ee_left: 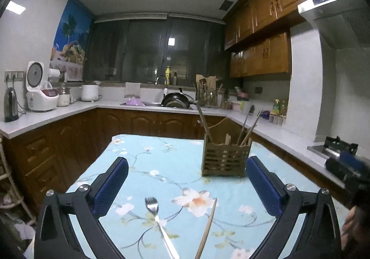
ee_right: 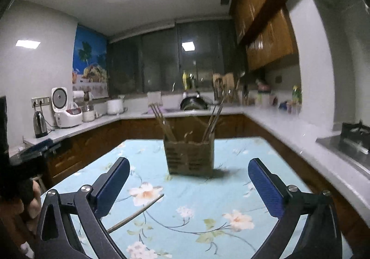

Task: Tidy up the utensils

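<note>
A slatted wooden utensil holder (ee_left: 226,159) stands on the table with several chopsticks upright in it; it also shows in the right wrist view (ee_right: 190,156). A metal fork (ee_left: 159,224) and a single wooden chopstick (ee_left: 207,229) lie flat on the floral tablecloth, between the fingers of my left gripper (ee_left: 188,183), which is open and empty above them. My right gripper (ee_right: 189,183) is open and empty, facing the holder. The chopstick (ee_right: 136,213) lies at its lower left, partly hidden by the left finger. The right gripper (ee_left: 346,166) shows blurred at the left view's right edge.
The table (ee_left: 161,166) has a light blue flowered cloth. Counters run around the kitchen behind it, with a rice cooker (ee_left: 39,90), kettle (ee_left: 10,105), sink with a pan (ee_left: 177,100) and a stove (ee_left: 335,146) at the right.
</note>
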Action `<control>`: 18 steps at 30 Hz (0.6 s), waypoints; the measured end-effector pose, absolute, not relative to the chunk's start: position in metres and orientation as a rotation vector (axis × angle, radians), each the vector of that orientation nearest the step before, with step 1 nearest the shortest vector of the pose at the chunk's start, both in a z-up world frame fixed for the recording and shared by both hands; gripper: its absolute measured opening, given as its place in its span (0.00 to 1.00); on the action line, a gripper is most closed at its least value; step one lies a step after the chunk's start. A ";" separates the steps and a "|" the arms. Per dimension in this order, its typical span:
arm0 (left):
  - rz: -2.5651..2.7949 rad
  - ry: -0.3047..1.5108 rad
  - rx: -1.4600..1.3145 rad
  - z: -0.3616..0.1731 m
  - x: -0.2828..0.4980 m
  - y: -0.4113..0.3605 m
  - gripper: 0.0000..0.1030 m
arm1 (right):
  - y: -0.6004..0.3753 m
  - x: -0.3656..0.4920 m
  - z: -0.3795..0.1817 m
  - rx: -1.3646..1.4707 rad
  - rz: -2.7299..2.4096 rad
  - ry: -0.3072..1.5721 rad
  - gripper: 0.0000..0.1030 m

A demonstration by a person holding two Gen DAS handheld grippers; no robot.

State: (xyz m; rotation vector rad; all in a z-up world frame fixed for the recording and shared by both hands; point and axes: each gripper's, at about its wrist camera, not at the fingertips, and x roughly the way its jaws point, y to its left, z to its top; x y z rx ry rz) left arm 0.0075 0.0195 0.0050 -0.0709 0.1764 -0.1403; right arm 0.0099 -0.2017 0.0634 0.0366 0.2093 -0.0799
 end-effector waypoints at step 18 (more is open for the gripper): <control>-0.062 0.233 0.009 -0.038 -0.006 0.004 0.99 | -0.191 -0.004 -0.003 0.030 -0.120 0.291 1.00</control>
